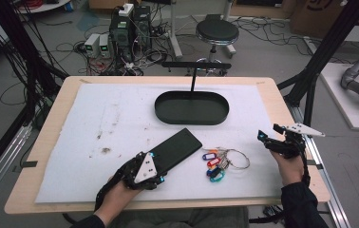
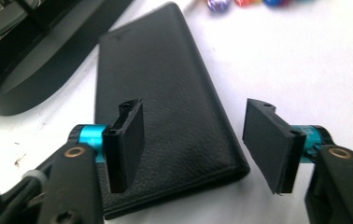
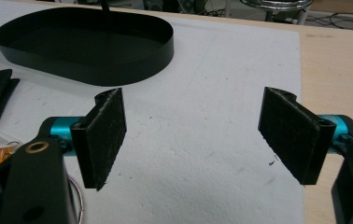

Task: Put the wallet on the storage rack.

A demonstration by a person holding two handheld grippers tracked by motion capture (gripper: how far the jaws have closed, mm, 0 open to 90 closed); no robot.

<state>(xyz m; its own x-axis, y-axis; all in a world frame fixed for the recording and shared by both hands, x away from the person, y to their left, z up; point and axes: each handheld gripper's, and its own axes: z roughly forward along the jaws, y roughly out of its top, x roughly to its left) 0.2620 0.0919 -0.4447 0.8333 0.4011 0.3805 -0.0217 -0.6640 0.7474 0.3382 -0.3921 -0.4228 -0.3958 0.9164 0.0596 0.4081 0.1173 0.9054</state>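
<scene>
Table with white mat [image 1: 120, 118], black oval tray [image 1: 192, 108], black wallet [image 1: 174, 148], bunch of keys [image 1: 220, 161]; both grippers empty.

Tray sits at mat's far middle; wallet lies flat nearer, keys just right of it. Left gripper [image 2: 198, 140] hovers over wallet's near end, jaws wide apart, one above the leather, one off its edge. Right gripper [image 3: 198, 135] over bare mat right of keys, jaws wide, holding nothing.

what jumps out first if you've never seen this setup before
The black leather wallet lies flat on the white mat near the table's front, with the open left gripper poised over its near end. Right of it lies a bunch of keys with coloured tags, and behind it sits an empty black oval tray. The right gripper is open above bare mat.
</scene>
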